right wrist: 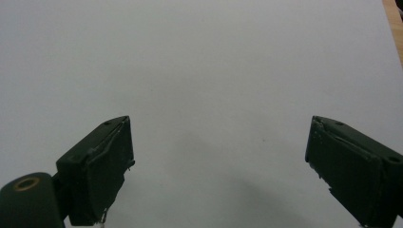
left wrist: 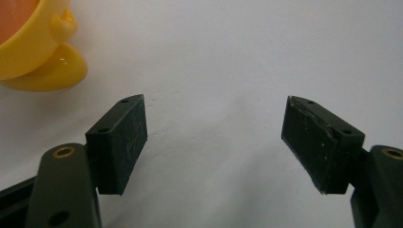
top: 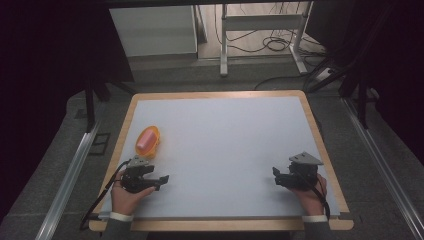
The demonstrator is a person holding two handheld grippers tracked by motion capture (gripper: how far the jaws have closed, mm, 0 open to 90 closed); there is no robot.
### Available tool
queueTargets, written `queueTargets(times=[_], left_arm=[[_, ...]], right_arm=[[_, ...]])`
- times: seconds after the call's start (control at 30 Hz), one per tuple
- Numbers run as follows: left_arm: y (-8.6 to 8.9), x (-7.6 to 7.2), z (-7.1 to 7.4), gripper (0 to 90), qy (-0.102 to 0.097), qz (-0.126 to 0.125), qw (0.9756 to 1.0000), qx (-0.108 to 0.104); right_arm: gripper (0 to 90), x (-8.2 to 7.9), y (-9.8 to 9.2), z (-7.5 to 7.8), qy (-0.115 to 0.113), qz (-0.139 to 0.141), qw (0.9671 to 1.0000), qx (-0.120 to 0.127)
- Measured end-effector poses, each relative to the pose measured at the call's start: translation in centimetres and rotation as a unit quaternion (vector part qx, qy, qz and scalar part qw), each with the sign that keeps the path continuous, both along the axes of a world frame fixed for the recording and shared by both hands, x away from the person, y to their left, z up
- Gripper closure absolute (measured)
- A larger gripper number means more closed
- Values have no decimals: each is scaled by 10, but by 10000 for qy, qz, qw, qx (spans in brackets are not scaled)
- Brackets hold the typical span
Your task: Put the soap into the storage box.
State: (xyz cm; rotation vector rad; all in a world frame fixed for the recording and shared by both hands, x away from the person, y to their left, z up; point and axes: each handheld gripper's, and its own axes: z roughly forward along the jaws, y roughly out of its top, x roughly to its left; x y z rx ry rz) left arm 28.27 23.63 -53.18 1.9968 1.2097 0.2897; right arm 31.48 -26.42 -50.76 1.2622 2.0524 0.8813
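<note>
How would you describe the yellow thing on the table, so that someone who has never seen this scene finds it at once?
Start from the grey table with its wooden rim and go to its left edge. There, just beyond the left tool, lies a small yellow container with something orange-pink inside. It is the one brightly coloured thing on the grey surface, and neither tool touches it.

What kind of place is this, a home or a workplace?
Probably a lab or workshop set up for recording. A wood-edged table with a plain white top stands between dark curtains; cables lie on the floor by a metal desk frame, and a person holds two grippers.
</note>
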Motion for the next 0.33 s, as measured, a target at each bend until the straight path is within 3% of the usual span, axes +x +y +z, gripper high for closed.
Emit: queueTargets(times=[0.33], left_arm=[[4, 2, 0, 236, 0, 2, 10000, -35]], right_arm=[[86, -1, 7, 0, -139, 112, 9998, -22]])
